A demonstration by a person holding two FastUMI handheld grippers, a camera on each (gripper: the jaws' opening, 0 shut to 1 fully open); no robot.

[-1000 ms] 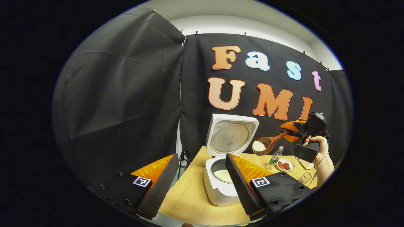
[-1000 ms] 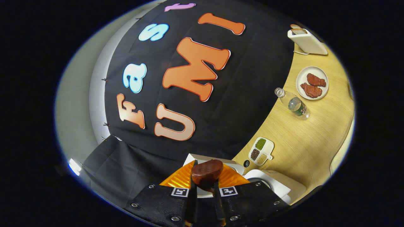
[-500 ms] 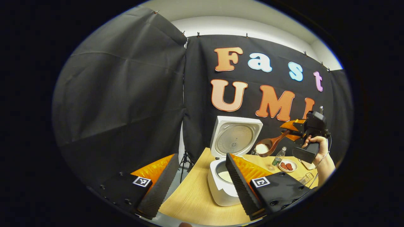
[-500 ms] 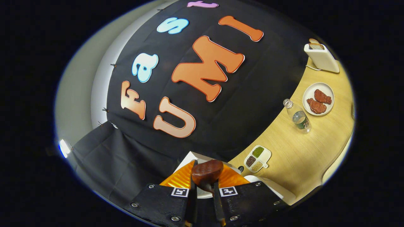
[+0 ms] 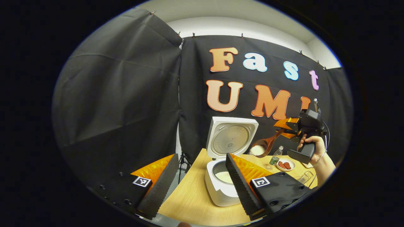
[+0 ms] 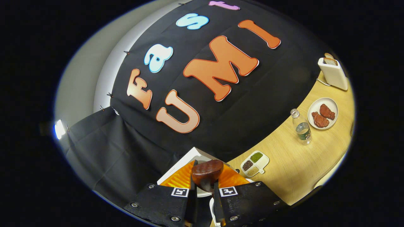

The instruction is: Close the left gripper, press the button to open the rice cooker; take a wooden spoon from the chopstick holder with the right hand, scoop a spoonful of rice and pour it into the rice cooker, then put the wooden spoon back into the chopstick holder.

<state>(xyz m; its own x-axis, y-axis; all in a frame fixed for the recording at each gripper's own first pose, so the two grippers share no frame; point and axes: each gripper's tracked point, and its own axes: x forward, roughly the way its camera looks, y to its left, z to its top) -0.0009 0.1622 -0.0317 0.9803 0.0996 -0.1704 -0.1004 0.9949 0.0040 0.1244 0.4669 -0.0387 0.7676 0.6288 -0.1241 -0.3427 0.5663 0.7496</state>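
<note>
The white rice cooker (image 5: 221, 190) stands on the wooden table with its lid (image 5: 232, 138) up and rice in the pot. My left gripper (image 5: 199, 186) is open in front of it and holds nothing. To the right of the lid, a hand holds my right gripper (image 5: 282, 128), shut on the handle of the wooden spoon (image 5: 263, 145). The spoon's bowl carries white rice and hangs above the table beside the lid. In the right gripper view the spoon's dark bowl (image 6: 207, 171) sticks out past my right gripper (image 6: 204, 195), over a corner of the cooker (image 6: 176, 170).
Right of the cooker on the table (image 6: 293, 164) are a small divided dish of grains (image 6: 255, 159), a water bottle (image 6: 301, 127), a plate with two pieces of meat (image 6: 323, 113) and a white toaster (image 6: 333, 74). A glass (image 5: 304, 178) stands near the forearm.
The right gripper has rolled, so the table objects have swung down its view. The spoon still carries its rice beside the lid. The left gripper stays open in place.
</note>
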